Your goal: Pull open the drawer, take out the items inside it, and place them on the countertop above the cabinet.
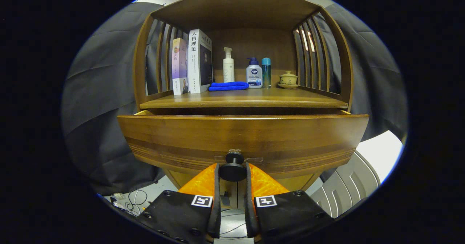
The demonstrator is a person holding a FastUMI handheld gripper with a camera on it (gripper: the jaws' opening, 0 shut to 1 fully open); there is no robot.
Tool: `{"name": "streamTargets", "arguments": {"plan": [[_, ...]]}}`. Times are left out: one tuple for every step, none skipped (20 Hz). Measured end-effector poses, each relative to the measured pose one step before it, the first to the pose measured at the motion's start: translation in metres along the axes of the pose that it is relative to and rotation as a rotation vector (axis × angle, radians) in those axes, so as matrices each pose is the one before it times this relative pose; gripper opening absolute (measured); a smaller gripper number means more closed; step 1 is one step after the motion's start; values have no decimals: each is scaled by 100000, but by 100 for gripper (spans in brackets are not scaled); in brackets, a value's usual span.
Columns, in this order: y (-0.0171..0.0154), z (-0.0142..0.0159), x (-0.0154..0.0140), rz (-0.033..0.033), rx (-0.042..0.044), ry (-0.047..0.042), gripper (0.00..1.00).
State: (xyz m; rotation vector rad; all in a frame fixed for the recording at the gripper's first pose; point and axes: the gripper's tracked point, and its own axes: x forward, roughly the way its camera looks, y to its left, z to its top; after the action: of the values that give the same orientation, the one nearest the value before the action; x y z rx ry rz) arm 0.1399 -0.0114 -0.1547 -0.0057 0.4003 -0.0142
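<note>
A wooden cabinet has a drawer (243, 135) pulled partly out below its countertop (243, 98). The drawer front carries a round dark knob (233, 171) at its lower middle. My gripper (233, 173) is shut on that knob, one finger pressing each side of it. The inside of the drawer is hidden behind its front panel, so I cannot see what lies in it.
On the countertop stand two books (192, 64) at the left, a folded blue cloth (229, 86), a white pump bottle (228, 66), a white and blue bottle (254, 74), a slim teal bottle (266, 72) and a lidded cup on a saucer (288, 79). Slatted sides and a roof enclose the shelf. Cables (132, 200) lie on the floor at lower left.
</note>
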Motion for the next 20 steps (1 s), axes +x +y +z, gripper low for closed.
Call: {"name": "streamTargets", "arguments": {"plan": [[42,-184,-488,534,-532,115,29],[8,-103,-566,398,-535,110,29],[106,-261,-459,340,-371,114,29],[57,-142,-526,480,-362,92,29],[67,-184,-537,600,-51,21,29],[59,-183,-605,656,91,-93,29],[54,-90,-893,360,398,-995,29],[-1149,1104,-1753,-5772,-2507,-5988,29],[-56,1443,-1180,-391,484,-10229,20],[617,1235,-560,3246,-2862,-3932,11],[-101,470,-800,-291,-4274,-16,2],[18,-339,-311,1136,-1920,1476,3],[179,-660,115,1418,1467,1494,4],[4,-1021,458,44,3349,3035,5],[77,-1139,226,1605,3800,3987,5],[366,-977,171,2206,4682,2703,9],[402,-346,474,2303,3207,1795,13],[4,-263,622,-57,544,832,16],[-239,-34,549,-871,-1315,218,20],[-172,135,440,-1232,-2043,-476,24]]}}
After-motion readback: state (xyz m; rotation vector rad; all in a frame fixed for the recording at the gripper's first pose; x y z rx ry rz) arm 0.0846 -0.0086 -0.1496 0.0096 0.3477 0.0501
